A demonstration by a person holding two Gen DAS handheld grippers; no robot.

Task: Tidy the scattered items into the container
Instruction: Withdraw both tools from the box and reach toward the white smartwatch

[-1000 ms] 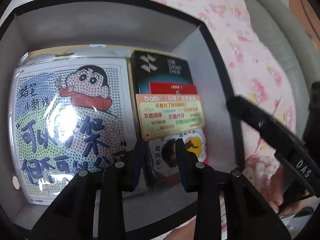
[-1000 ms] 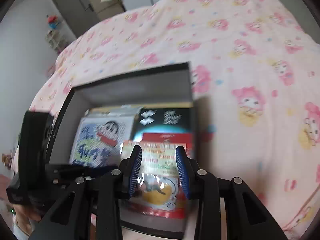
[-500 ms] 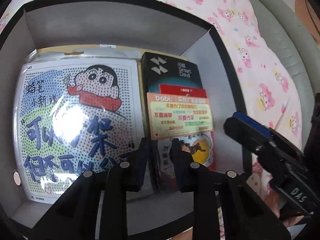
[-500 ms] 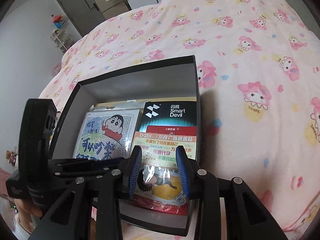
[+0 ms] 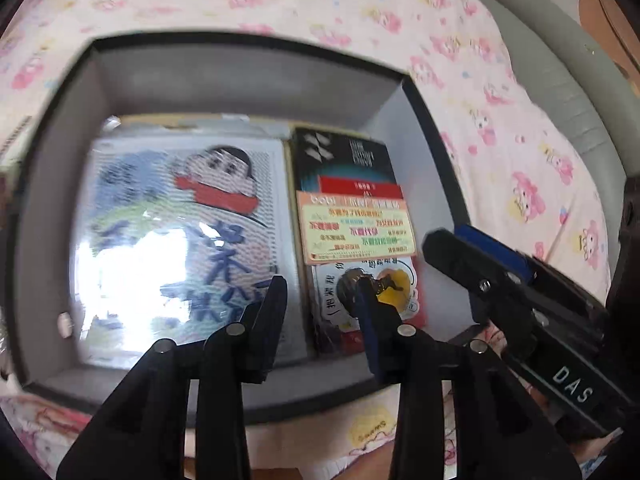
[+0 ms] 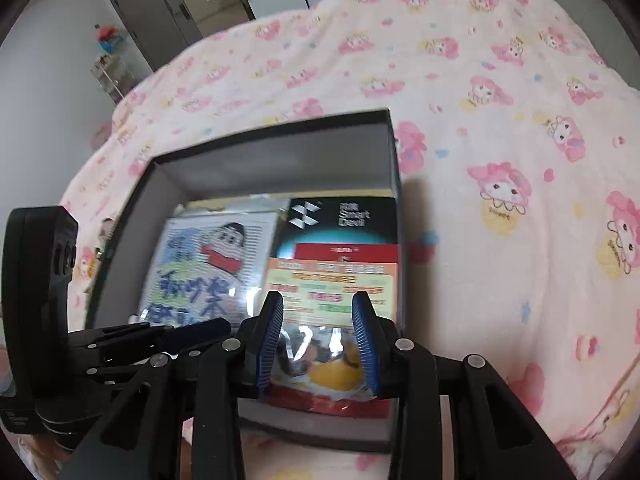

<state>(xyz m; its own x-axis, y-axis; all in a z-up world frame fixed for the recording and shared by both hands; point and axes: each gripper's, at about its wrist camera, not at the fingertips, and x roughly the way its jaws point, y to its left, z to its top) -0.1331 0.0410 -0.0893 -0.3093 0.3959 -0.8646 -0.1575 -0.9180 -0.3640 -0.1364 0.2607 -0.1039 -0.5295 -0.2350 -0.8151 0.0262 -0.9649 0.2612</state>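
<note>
A black box with grey inner walls (image 5: 248,80) lies on the bed. In it lie a plastic-wrapped cartoon sheet (image 5: 180,232), a black "Smart Devil" carton (image 5: 344,156), an orange sticker card (image 5: 356,228) and a sticker pack with a yellow figure (image 5: 384,292). My left gripper (image 5: 320,292) hovers over the box's near side, its jaws opening with nothing between them. My right gripper (image 6: 318,308) hangs above the sticker pack (image 6: 328,372), its jaws opening too, and the pads do not press on the pack. The right gripper also shows at the right of the left wrist view (image 5: 480,256).
A pink cartoon-print blanket (image 6: 500,140) covers the bed all around the box. A grey padded bed edge (image 5: 560,92) runs along the right. A grey door (image 6: 160,12) and a small shelf (image 6: 108,64) stand at the far wall.
The left gripper has risen and drawn back, so the box looks smaller, and its jaws have closed a little then spread wider. The right jaws have widened slightly and the right gripper has shifted a little.
</note>
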